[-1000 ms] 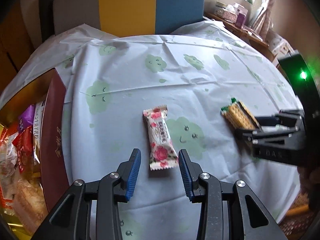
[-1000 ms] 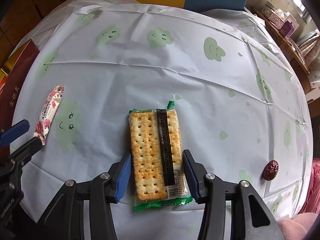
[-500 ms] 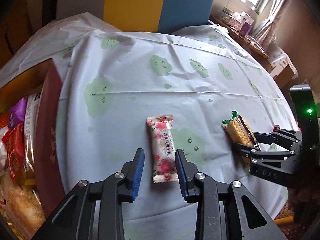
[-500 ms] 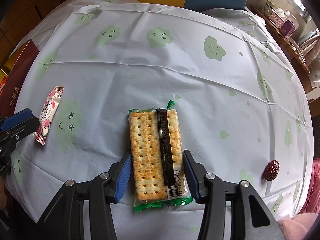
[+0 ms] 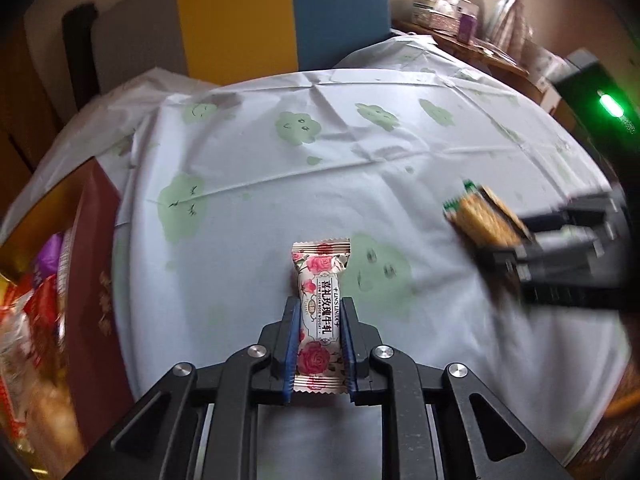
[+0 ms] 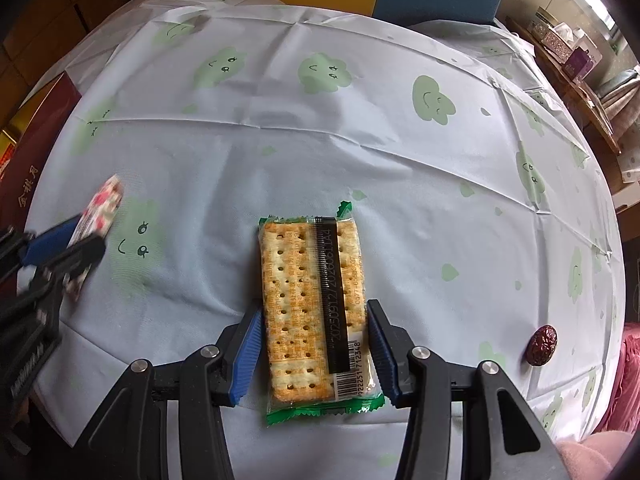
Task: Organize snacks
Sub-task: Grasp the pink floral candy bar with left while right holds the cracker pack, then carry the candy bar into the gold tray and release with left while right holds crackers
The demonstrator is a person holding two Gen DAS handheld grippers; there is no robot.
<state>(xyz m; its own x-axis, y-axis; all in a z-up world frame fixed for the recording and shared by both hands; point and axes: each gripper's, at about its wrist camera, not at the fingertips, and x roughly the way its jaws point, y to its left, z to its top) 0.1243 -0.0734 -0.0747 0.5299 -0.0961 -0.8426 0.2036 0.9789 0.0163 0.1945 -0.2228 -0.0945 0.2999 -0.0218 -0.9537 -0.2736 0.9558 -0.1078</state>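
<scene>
A rose-printed candy (image 5: 320,264) lies lengthwise between the blue pads of my left gripper (image 5: 320,304), whose jaws are closing, with the pads against the wrapper's sides. From the right wrist view the same candy (image 6: 106,200) sticks out of the left gripper (image 6: 68,244) at the far left. My right gripper (image 6: 314,308) is shut on a green-edged cracker packet (image 6: 304,264), gripping its near half. In the left wrist view that packet (image 5: 480,216) juts tilted from the right gripper (image 5: 516,248).
A maroon box (image 5: 92,280) full of wrapped snacks (image 5: 32,300) stands at the table's left edge. A dark red date (image 6: 542,340) lies near the right edge. The cloud-print tablecloth (image 6: 320,120) covers the round table. A yellow and blue seat back (image 5: 280,20) rises behind.
My left gripper has slid forward over the rose candy and its jaws have narrowed from wide apart to touching the wrapper. The right gripper and cracker packet have stayed put.
</scene>
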